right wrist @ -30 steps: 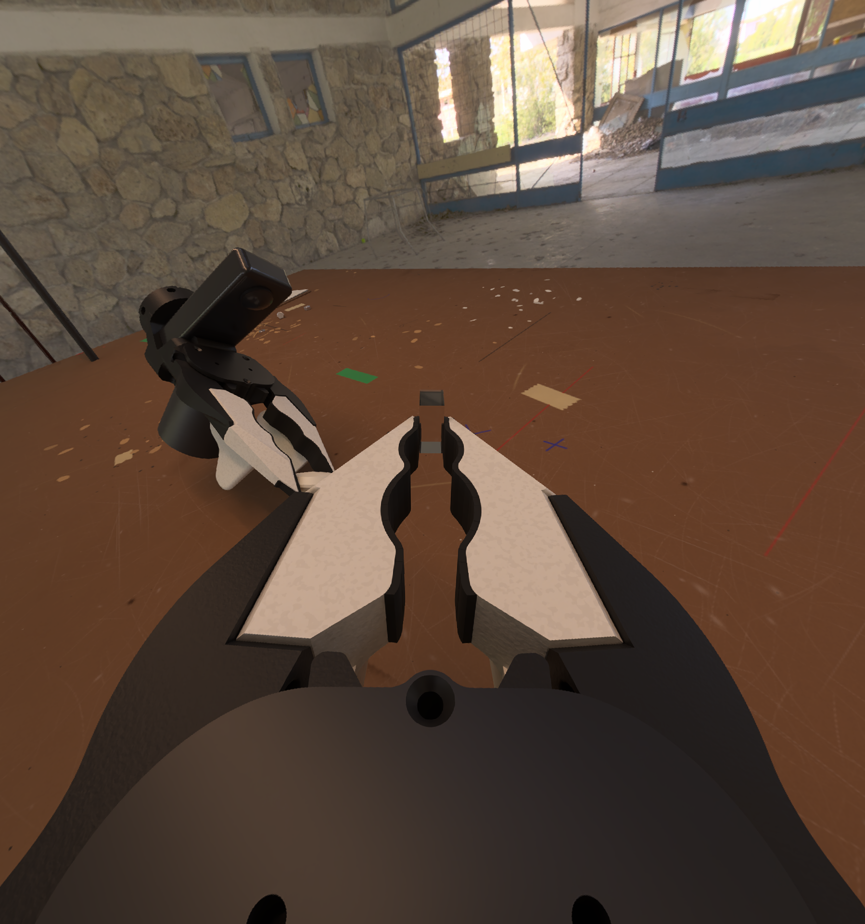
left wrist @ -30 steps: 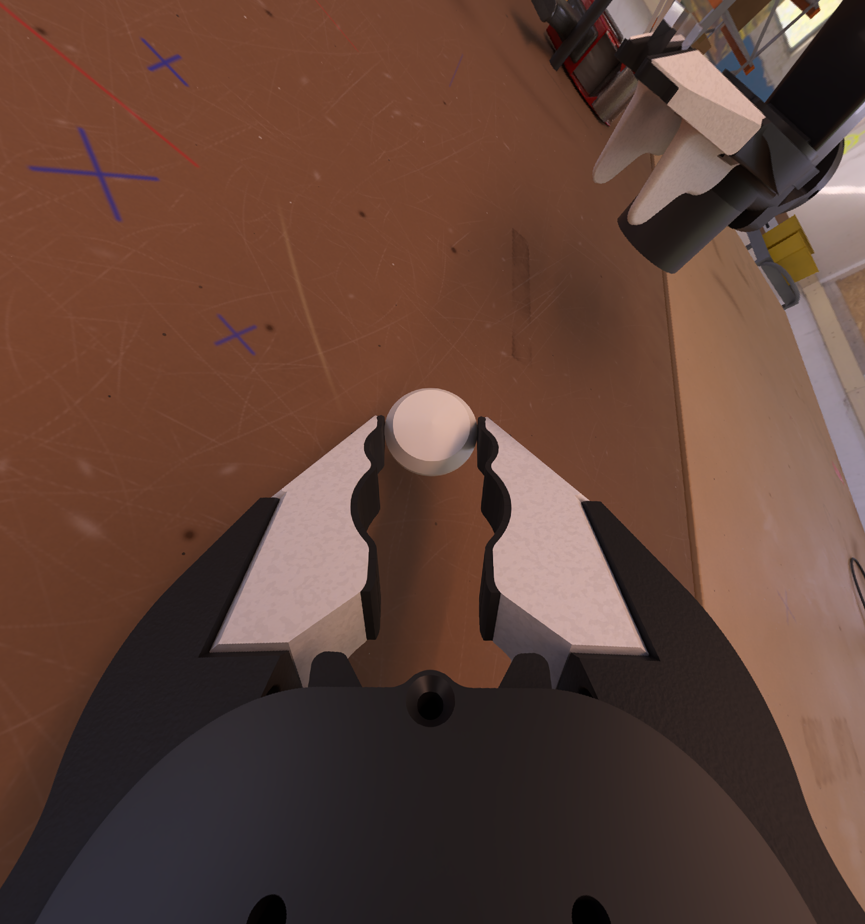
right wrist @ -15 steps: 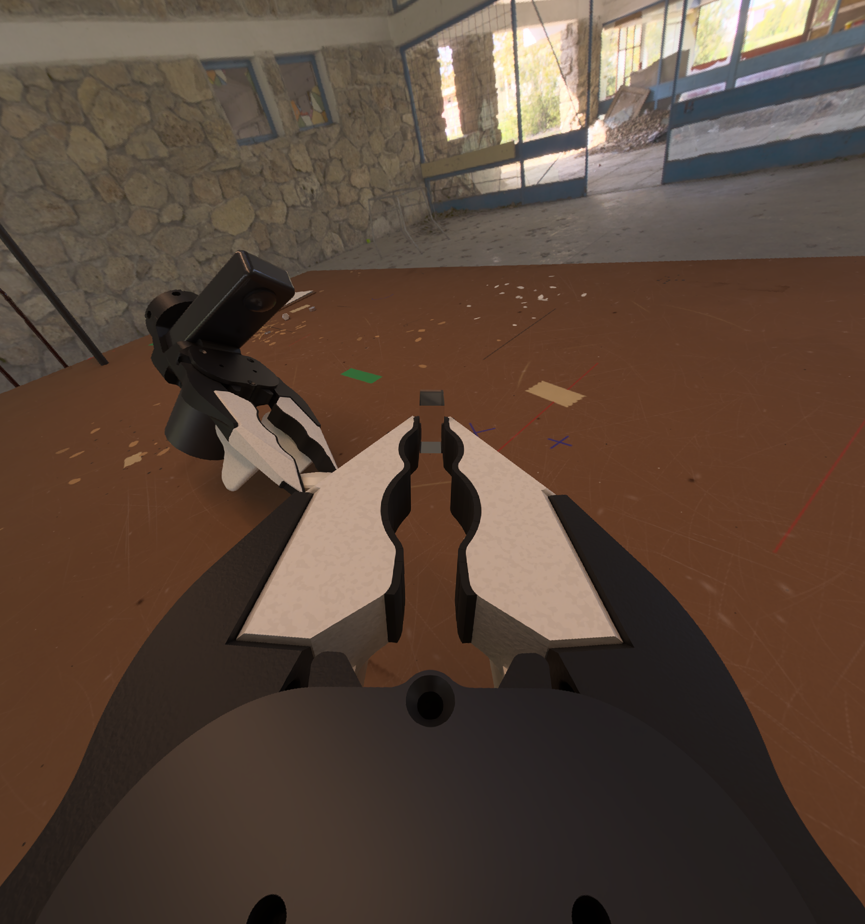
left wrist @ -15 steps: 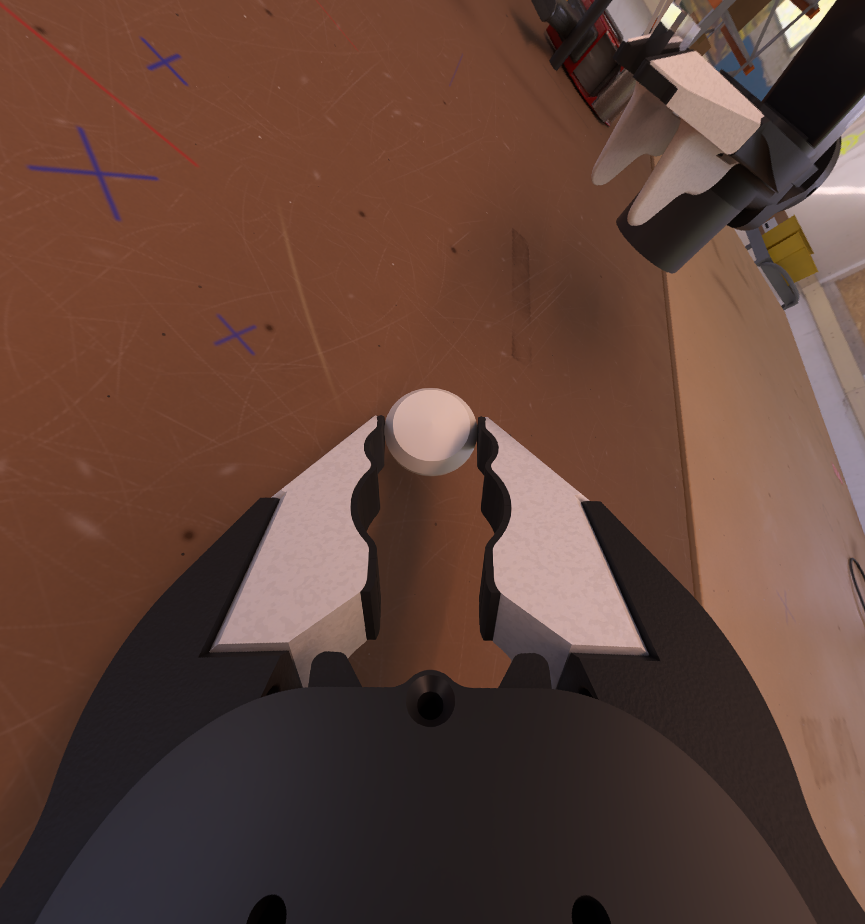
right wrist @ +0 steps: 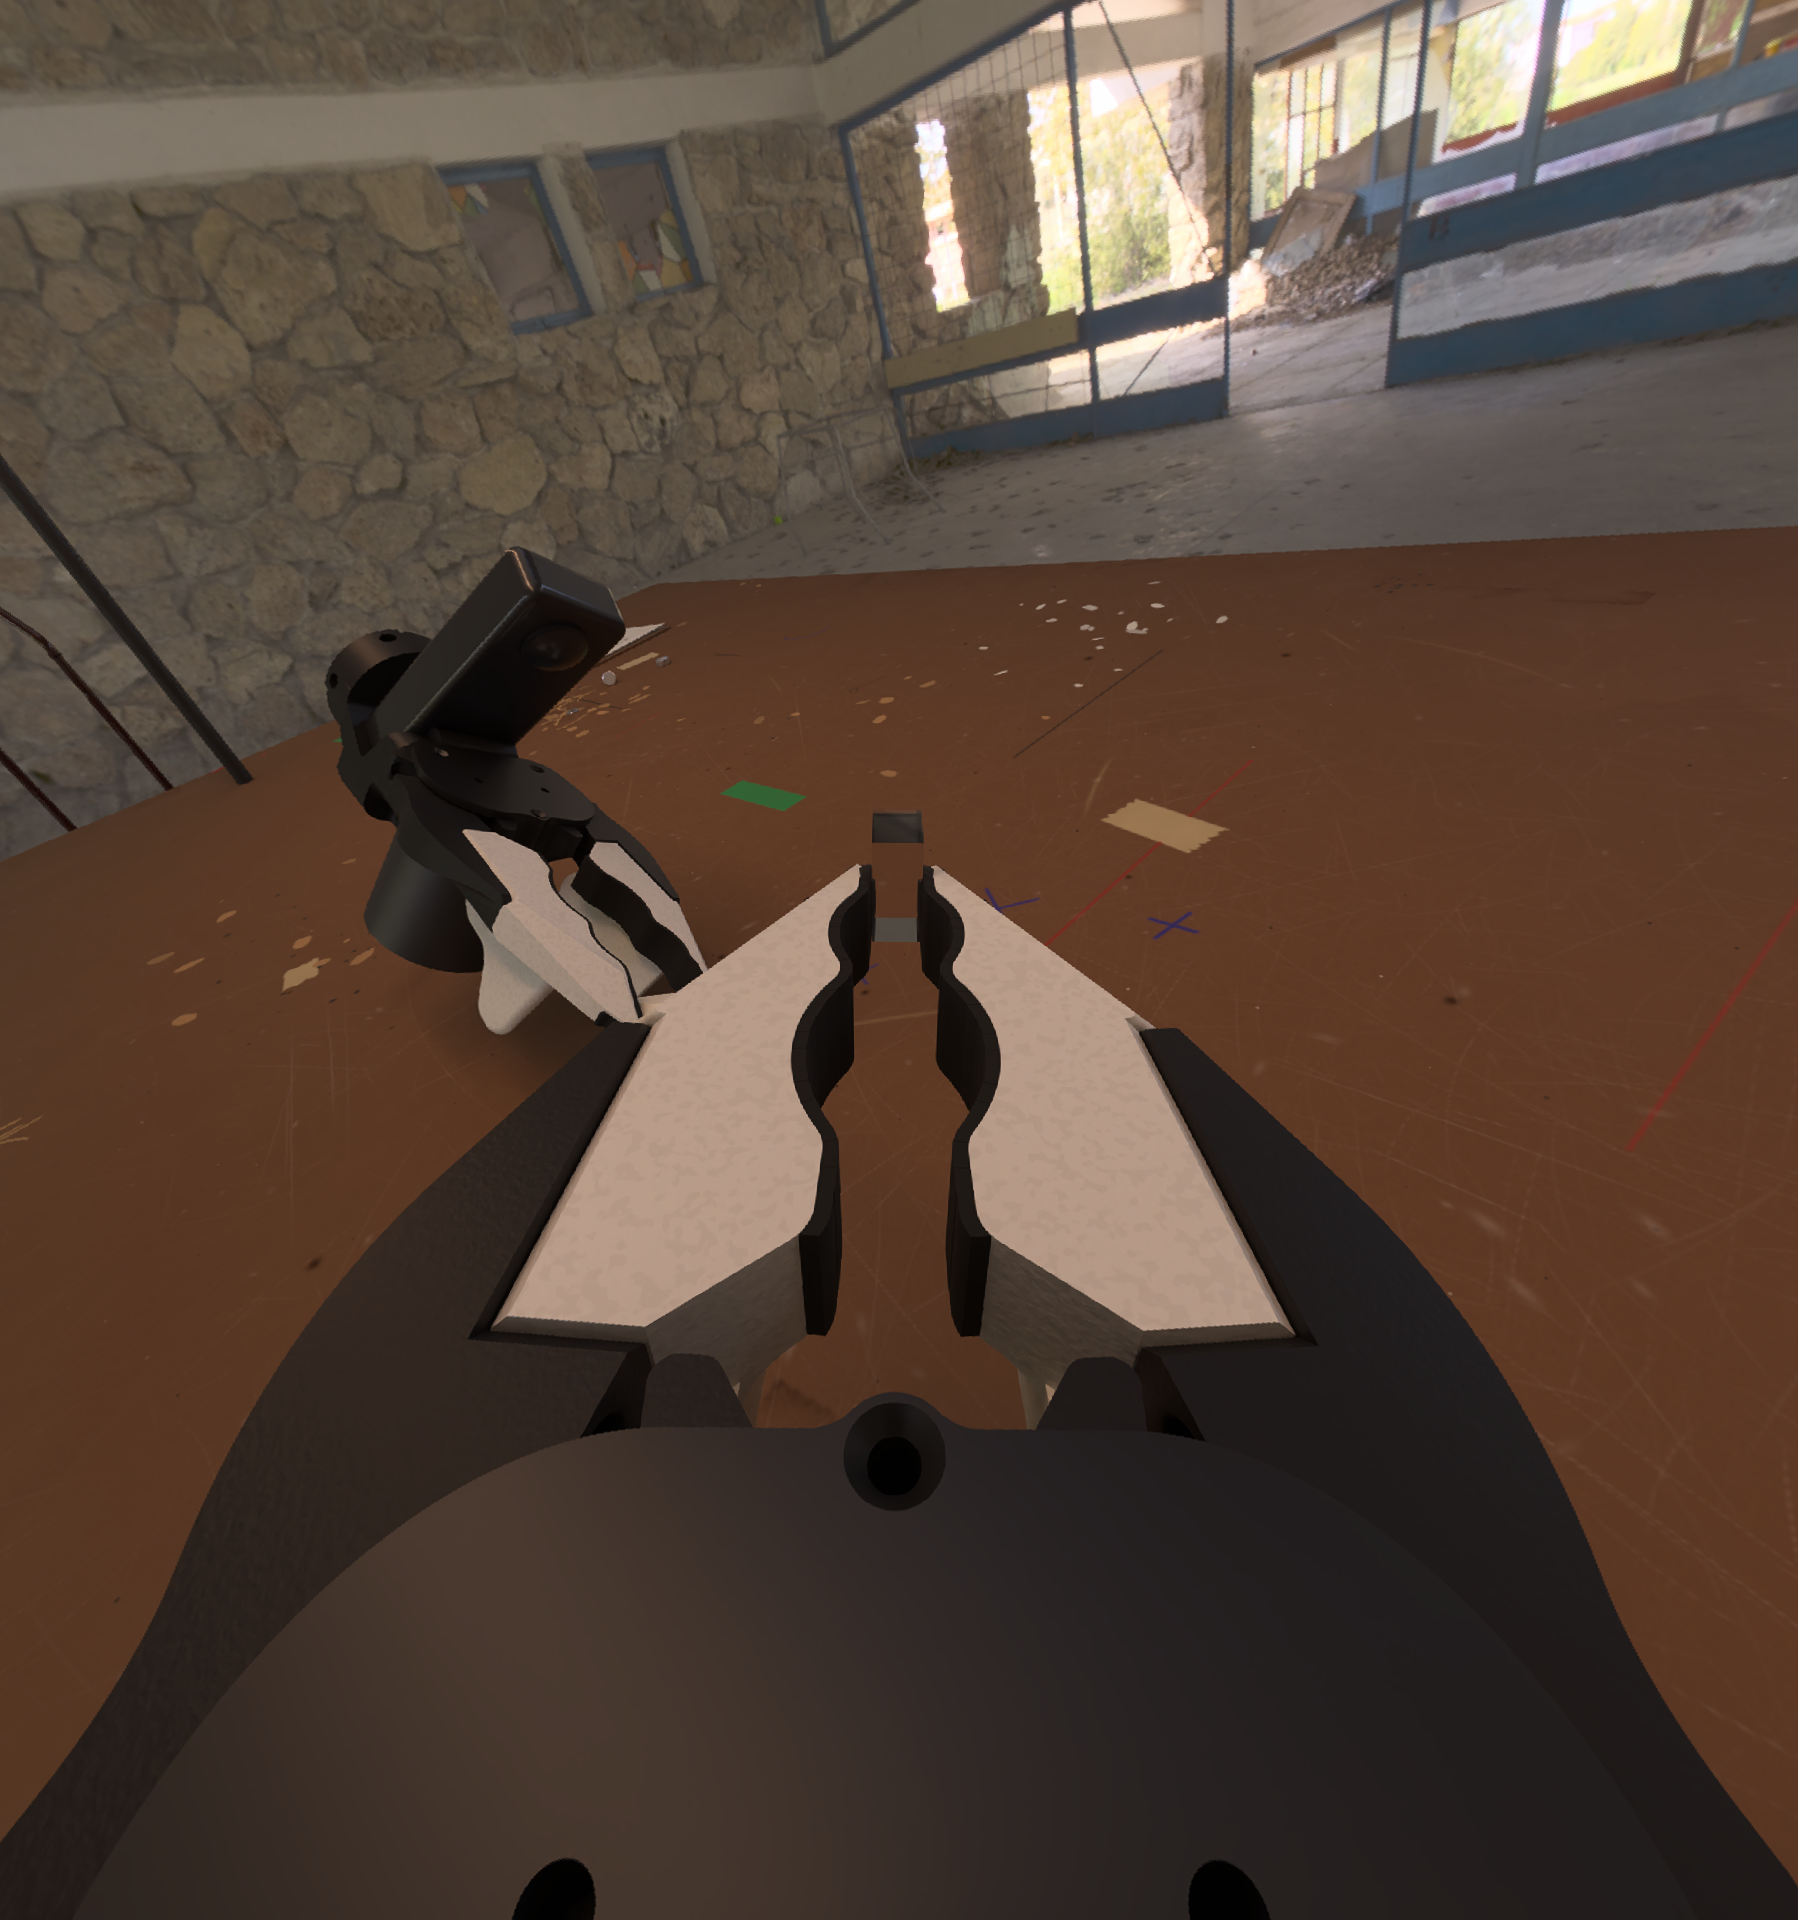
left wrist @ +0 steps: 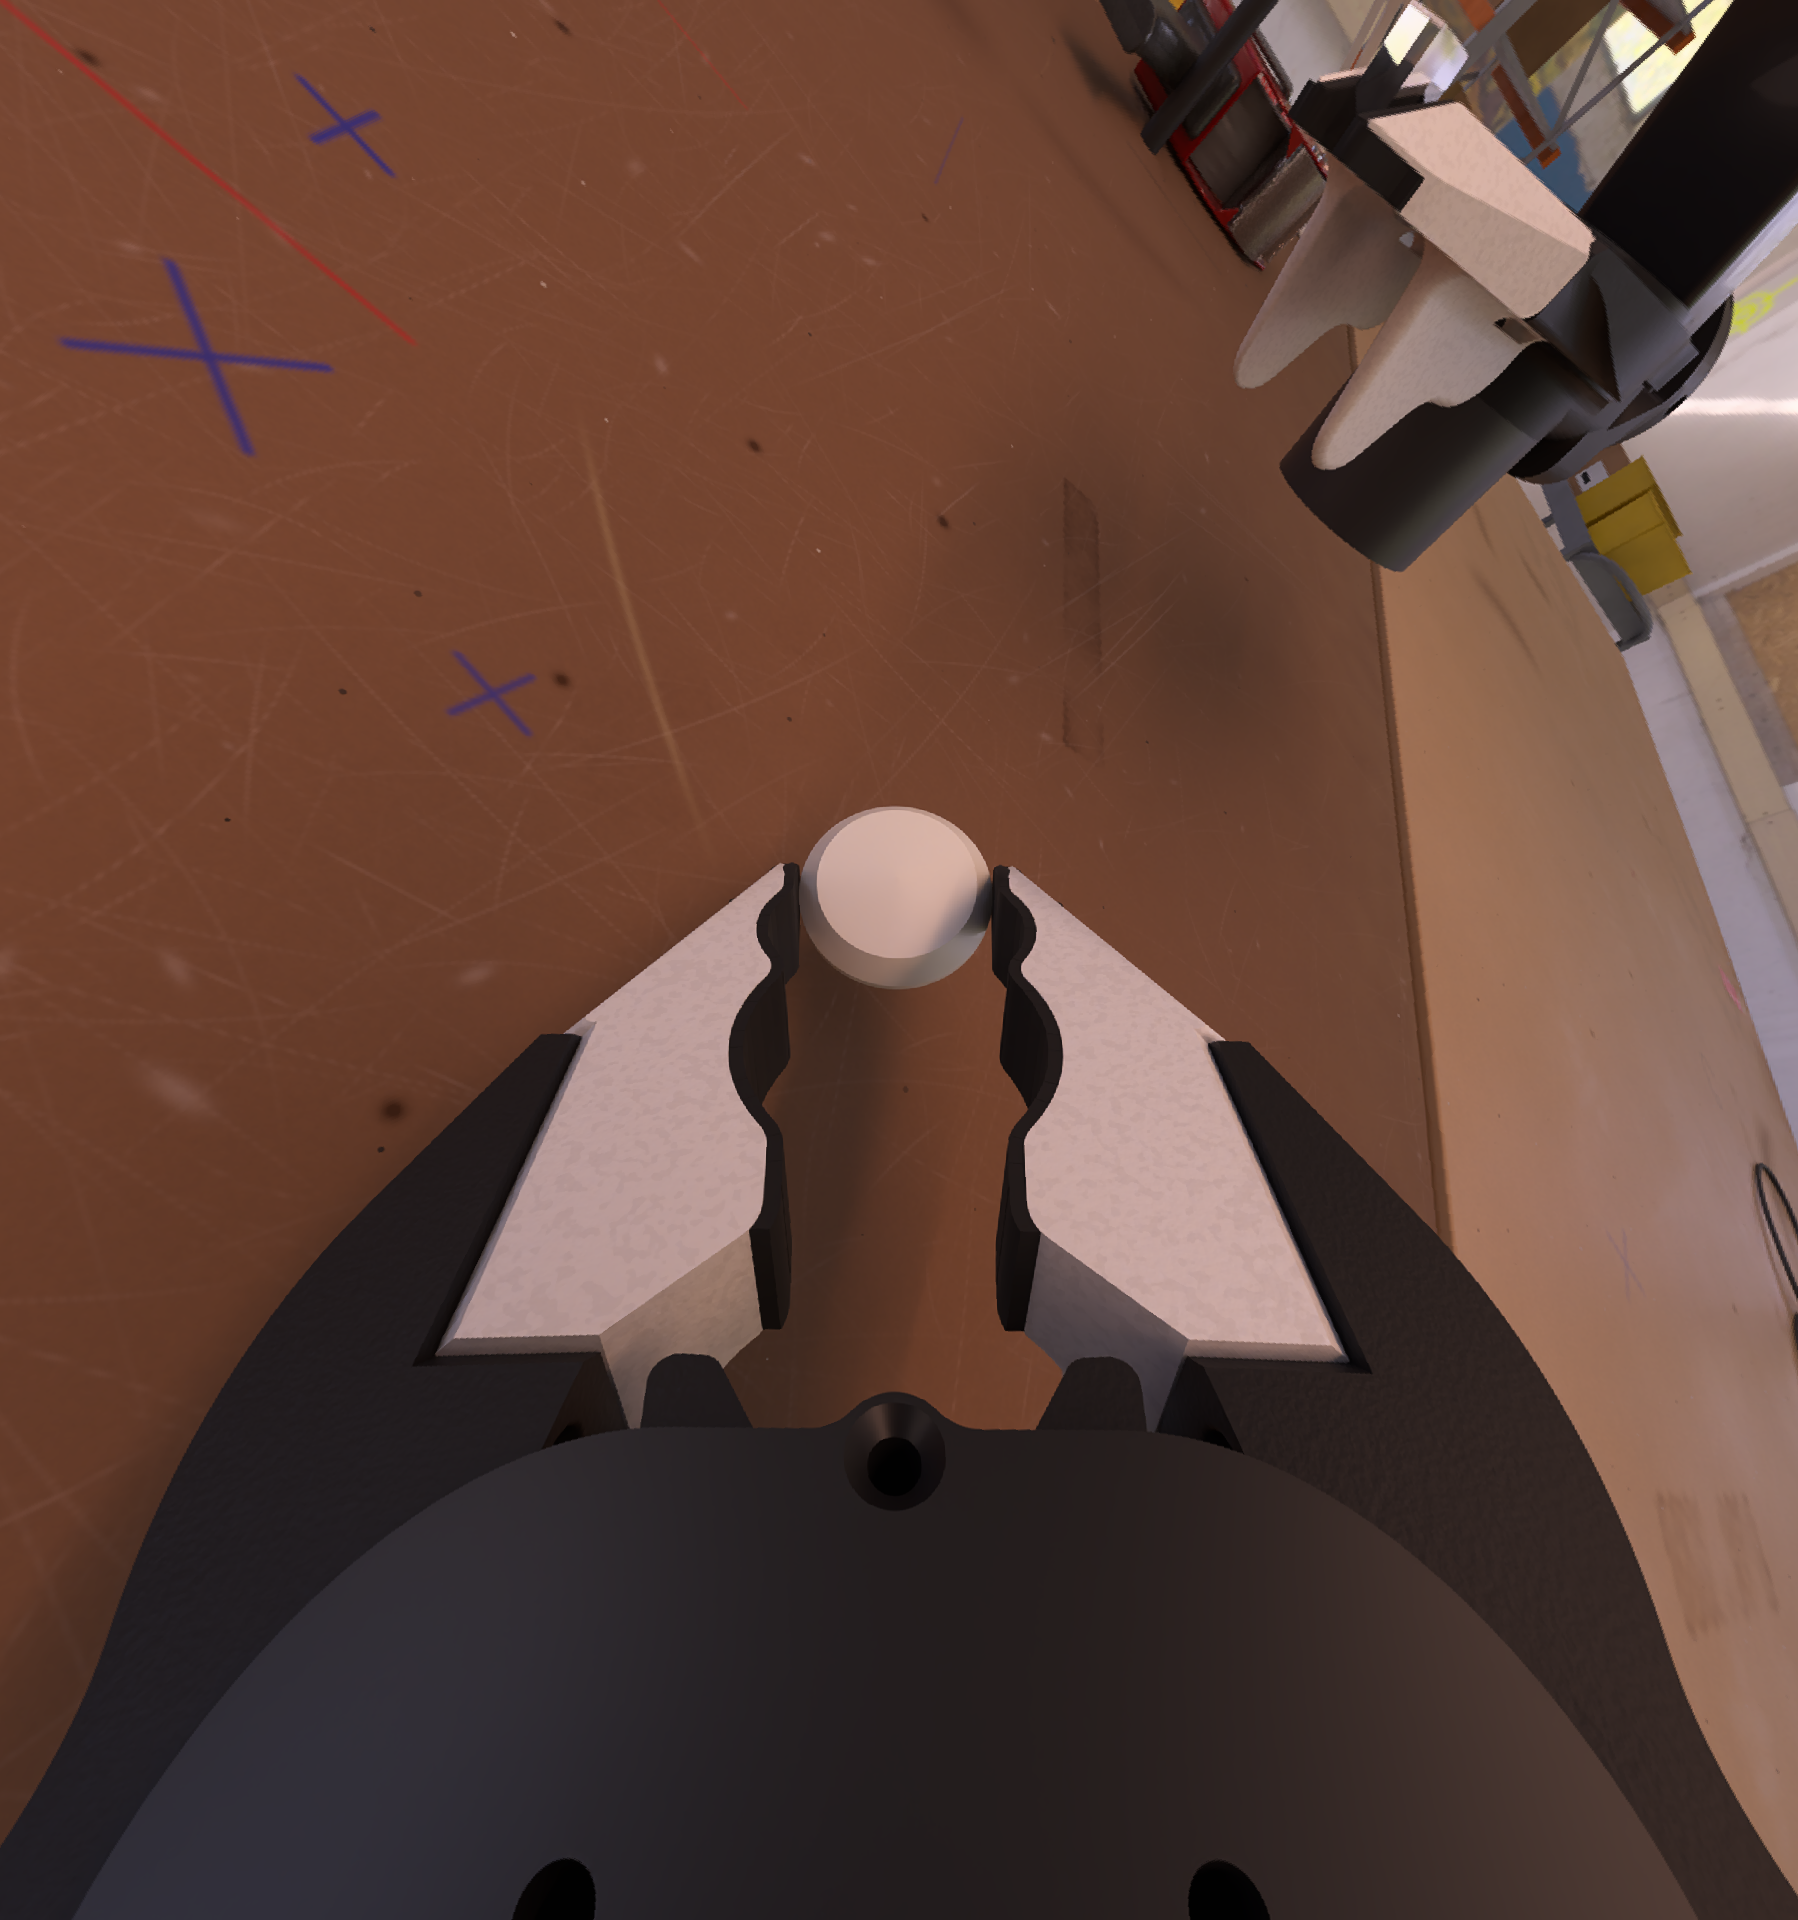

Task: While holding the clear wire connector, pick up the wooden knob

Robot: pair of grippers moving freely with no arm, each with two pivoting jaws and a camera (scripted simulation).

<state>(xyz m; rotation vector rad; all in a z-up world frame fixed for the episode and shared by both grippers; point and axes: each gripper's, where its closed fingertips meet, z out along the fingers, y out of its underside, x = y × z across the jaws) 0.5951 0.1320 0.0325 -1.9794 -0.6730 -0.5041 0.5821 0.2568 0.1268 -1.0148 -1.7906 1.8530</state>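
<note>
Left wrist view: unlabelled wooden knob (left wrist: 895,896)

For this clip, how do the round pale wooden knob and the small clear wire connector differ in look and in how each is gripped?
The round pale wooden knob is opaque and disc-faced; the small clear wire connector is boxy and see-through, with a dark top.

The left gripper stands wide around the knob; the right gripper stands narrow around the connector.

The knob sits low by the brown table; the connector looks raised.

Both sit between fingertips.
</note>
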